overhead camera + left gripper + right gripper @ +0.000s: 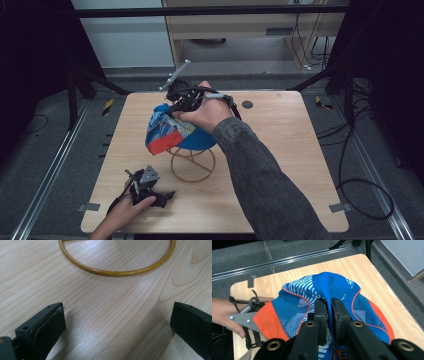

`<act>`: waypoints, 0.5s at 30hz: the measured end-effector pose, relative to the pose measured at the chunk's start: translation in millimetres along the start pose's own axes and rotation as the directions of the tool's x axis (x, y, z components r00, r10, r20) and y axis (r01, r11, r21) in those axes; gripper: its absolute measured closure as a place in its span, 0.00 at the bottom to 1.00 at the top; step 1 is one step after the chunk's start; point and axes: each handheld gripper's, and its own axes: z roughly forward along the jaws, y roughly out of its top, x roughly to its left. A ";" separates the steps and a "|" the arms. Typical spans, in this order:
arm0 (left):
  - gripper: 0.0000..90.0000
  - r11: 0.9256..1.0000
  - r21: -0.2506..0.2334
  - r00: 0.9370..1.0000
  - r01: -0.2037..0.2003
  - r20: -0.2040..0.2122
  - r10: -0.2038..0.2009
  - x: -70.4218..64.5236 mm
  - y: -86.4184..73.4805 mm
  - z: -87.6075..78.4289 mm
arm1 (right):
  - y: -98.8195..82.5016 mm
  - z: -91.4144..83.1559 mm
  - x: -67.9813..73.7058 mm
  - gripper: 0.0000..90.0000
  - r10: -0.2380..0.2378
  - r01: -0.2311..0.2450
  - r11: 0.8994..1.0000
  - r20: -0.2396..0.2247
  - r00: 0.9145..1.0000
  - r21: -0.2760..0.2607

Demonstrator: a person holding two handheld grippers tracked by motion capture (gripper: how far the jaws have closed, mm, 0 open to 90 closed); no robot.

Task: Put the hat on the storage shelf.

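Your right gripper [176,102] sits at the cap's [172,131] twelve o'clock edge, jaws narrow, with a fold of blue cloth between them; a slim gap shows, and you cannot tell whether the pads [340,315] press the fabric. The cap rests on the wire stand [193,164] at the table's [280,175] centre. Your left gripper [155,196] lies on the table at the stand's seven o'clock, jaws wide, nothing between them, the stand's ring ahead at twelve.
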 end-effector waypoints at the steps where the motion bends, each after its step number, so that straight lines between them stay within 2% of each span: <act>1: 0.00 1.000 0.000 1.000 0.000 0.000 0.000 0.0 0.0 0.0 | -0.1 -0.3 0.0 0.89 0.001 -0.001 1.000 0.000 1.000 -0.002; 11: 0.00 1.000 -0.001 1.000 0.002 0.000 -0.002 -0.1 -0.1 0.1 | -3.4 -9.8 -1.0 0.63 0.046 -0.046 0.998 0.011 0.999 -0.030; 15: 0.00 1.000 0.000 1.000 0.002 0.000 -0.002 -0.1 -0.1 0.0 | -5.6 -15.4 -2.3 0.57 0.058 -0.057 0.998 0.022 0.998 -0.040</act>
